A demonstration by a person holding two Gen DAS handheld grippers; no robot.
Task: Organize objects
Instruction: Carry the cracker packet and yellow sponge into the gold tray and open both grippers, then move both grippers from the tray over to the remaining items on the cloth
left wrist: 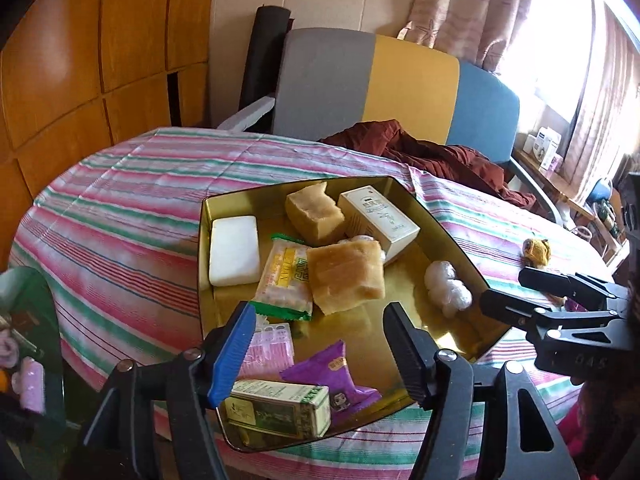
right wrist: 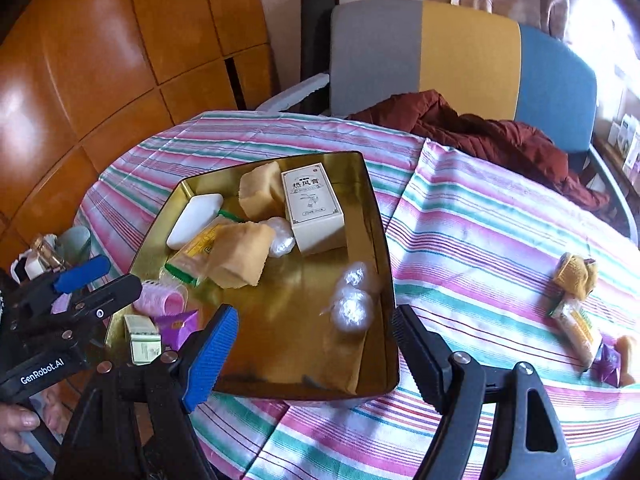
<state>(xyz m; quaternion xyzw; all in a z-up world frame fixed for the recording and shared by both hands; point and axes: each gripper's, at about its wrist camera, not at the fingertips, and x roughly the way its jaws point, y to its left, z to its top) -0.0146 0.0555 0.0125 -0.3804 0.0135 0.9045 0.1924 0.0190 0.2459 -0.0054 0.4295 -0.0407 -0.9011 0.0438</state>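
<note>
Both pairs of tongs hang over the gold tin tray (right wrist: pixel 380 240) that sits on the striped worktop (right wrist: pixel 480 220), and neither has anything in it: the left tongs (left wrist: pixel 320 344) stand about half open above the tray's near end, the right tongs (right wrist: pixel 316 352) a good deal wider above its near rim, with only air between the pads in each case. The tray already holds most of the clutter: a white bar of soap (left wrist: pixel 234 250), two tan sponge-like blocks (left wrist: pixel 344 276), a green-edged snack packet (left wrist: pixel 286 276), a purple packet (left wrist: pixel 334 372), a pink hair roller (right wrist: pixel 160 298), a small green box (left wrist: pixel 280 408), some crumpled clear wrap (right wrist: pixel 352 300) and a white carton (right wrist: pixel 314 212). I would judge the sorting well along, with the hands between one drop and the next pick. What remains loose lies near the worktop's right edge: a yellow knitted thing (right wrist: pixel 578 274), another snack packet (right wrist: pixel 576 328) and a second purple packet (right wrist: pixel 608 362), well apart from the tray. The next move probably falls to the right tongs, which would need to swing over toward that edge, settle over one of those pieces and close on it. As for writing, the left tongs' body reads "GenRobot.AI" and the white carton carries large Chinese characters that I cannot read with confidence; the packet print is too small to make out.
</note>
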